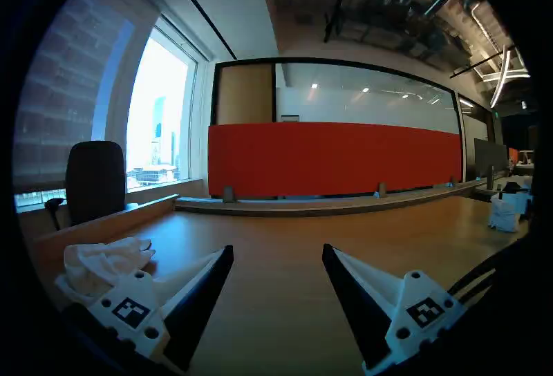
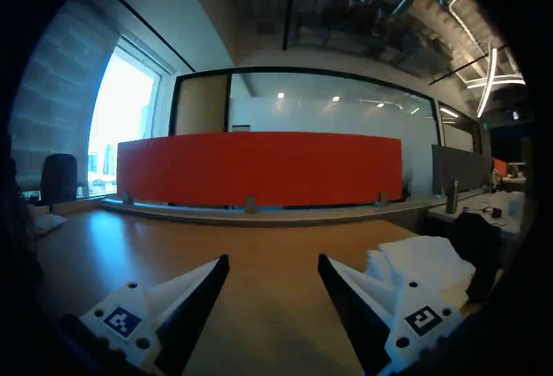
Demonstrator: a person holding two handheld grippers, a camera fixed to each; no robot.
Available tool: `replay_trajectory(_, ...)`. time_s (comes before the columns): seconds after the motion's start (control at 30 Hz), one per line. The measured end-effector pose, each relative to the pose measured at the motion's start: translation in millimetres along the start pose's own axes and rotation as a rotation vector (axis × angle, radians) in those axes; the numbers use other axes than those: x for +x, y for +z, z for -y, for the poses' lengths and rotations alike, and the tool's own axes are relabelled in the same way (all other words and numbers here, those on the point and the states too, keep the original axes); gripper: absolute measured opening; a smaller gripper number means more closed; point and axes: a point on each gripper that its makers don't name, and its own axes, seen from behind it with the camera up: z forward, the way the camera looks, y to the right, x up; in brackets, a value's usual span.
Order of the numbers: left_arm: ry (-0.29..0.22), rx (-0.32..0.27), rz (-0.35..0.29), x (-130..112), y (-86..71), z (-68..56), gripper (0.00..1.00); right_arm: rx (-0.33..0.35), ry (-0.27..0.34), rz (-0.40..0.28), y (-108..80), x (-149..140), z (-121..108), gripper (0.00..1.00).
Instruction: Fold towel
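In the left gripper view, the left gripper hangs over a wooden surface with its two fingers spread wide and nothing between them; only bare wood shows in the gap. A crumpled white towel lies in a loose heap on the surface just to the left of this gripper, partly hidden behind its left finger and apart from the fingertips. Ahead of the gripper, across the surface, stands a red partition with glass above it. Off to the far left, beyond the towel, is a dark office chair in front of a bright window.

In the right gripper view, the right gripper is likewise wide open and holds nothing, poised over the same wood. A stack of folded white towels sits on the surface just to the right of it, its near edge behind the right finger. Whether that finger touches the stack cannot be told.
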Motion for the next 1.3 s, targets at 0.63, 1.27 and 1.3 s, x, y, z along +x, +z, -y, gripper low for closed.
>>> replay_trajectory(0.63,0.000,0.000,0.000,-0.9,0.4,-0.3,0.95,0.000,0.000,0.000,0.2,-0.5,0.1,0.99)
replay_trajectory(1.27,-0.003,0.000,0.000,-2.3,1.7,1.2,0.95,0.000,0.000,0.000,-0.3,-0.2,0.0,1.00)
replay_trajectory(1.3,-0.003,0.000,0.000,-2.4,1.5,1.2,0.95,0.000,0.000,0.000,-0.3,-0.2,0.0,1.00)
